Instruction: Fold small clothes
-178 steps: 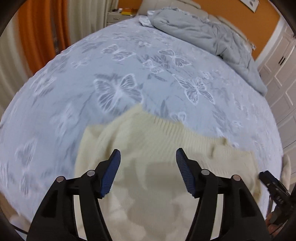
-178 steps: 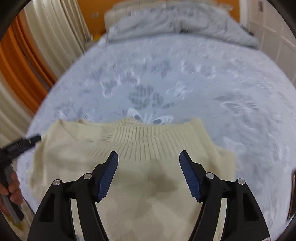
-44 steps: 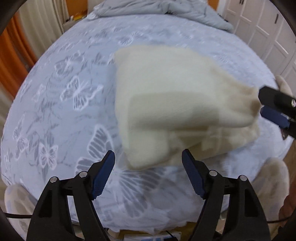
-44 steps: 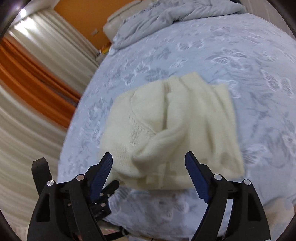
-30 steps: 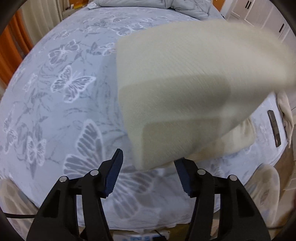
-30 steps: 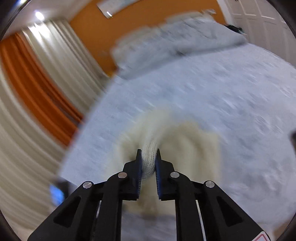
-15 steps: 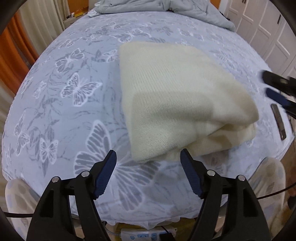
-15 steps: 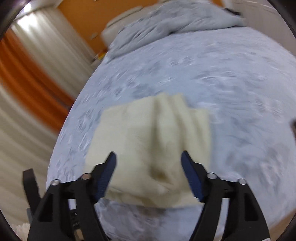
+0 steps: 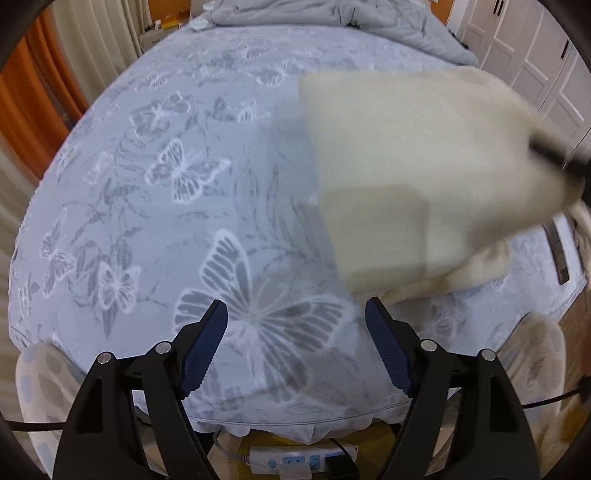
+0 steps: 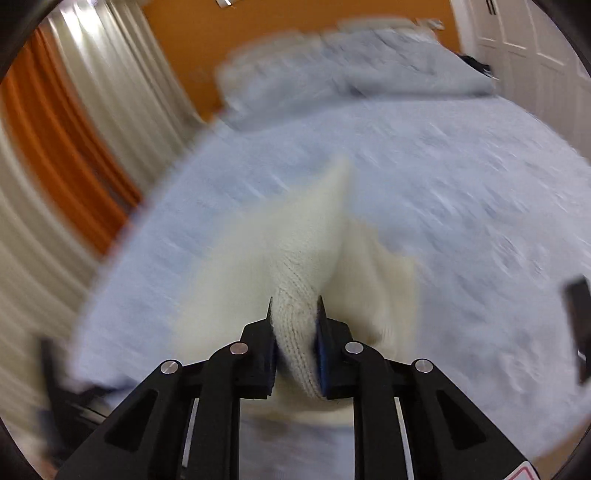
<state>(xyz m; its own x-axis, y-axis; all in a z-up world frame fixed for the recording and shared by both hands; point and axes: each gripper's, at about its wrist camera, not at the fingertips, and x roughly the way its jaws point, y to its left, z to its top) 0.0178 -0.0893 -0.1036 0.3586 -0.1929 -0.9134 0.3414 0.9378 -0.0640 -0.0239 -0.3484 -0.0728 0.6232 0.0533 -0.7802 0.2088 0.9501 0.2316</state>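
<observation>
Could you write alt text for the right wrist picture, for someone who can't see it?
A black two-fingered claw pinches a bunched fold of a cream knitted sweater, lifting it over a pale blue bedspread. The picture is blurred by motion; orange and cream curtains hang at left.

Left tool (image 9: 296,334) gapes wide and empty; right tool (image 10: 294,309) is clamped onto knit fabric.

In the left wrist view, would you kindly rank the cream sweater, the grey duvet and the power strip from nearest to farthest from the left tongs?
1. Power strip: just below the left tongs, on the floor.
2. Cream sweater: ahead, to the right.
3. Grey duvet: far end of the bed.
</observation>
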